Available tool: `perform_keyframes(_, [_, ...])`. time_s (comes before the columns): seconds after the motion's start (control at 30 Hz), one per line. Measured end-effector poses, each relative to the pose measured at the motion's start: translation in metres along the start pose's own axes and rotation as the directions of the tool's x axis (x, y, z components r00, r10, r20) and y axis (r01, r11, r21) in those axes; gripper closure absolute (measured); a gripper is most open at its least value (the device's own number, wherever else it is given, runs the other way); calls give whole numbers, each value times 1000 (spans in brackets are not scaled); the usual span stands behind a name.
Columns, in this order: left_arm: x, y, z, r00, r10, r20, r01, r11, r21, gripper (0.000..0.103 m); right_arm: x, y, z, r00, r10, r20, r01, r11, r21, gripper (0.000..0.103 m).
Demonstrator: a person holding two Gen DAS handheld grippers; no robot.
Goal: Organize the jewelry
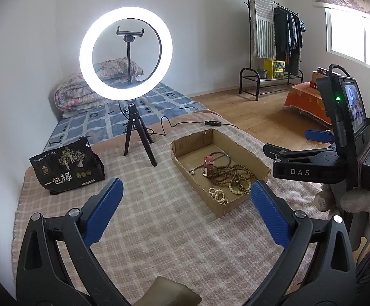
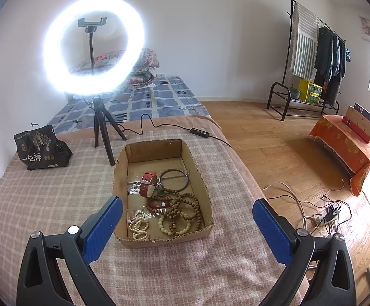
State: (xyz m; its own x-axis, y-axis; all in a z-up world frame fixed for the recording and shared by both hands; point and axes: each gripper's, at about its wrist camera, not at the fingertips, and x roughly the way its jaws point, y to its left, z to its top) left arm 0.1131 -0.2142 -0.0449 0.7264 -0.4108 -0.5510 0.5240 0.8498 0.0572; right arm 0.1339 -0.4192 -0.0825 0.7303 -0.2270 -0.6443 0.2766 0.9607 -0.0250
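A shallow cardboard box (image 2: 164,239) lies on the checked blanket and holds a tangle of jewelry. Inside are a red-strap watch (image 2: 148,182), a dark bangle (image 2: 173,178), brown wooden bead strands (image 2: 185,204) and cream bead bracelets (image 2: 139,225). My right gripper (image 2: 187,201) hangs open just short of the box's near end, nothing between its blue pads. My left gripper (image 1: 185,186) is open over the blanket, left of the box (image 1: 236,209), with the watch (image 1: 208,164) beyond it. The right gripper (image 1: 294,142) shows at the right, held by a gloved hand (image 1: 363,204).
A lit ring light (image 1: 126,53) on a small tripod stands behind the box, its cable and switch (image 1: 213,123) running right. A black snack bag (image 1: 66,168) sits far left. Beyond the bed's right edge, cables (image 2: 325,214) lie on the wooden floor.
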Motion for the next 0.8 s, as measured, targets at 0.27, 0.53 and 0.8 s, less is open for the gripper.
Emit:
perform_keyframes(0.27, [2, -3, 2, 999, 38, -14, -37, 999, 12, 1, 1, 0, 0, 1000, 2, 0, -2, 1000, 3, 0])
perform_keyframes(0.53, [5, 0, 2, 999, 25, -46, -27, 999, -26, 0, 1, 1, 1, 1000, 9, -4, -9, 1000, 0, 0])
perform_keyframes(0.8, [6, 5, 3, 998, 13, -62, -16, 999, -50, 0, 1, 1, 1, 1000, 11, -5, -11, 1000, 1, 0])
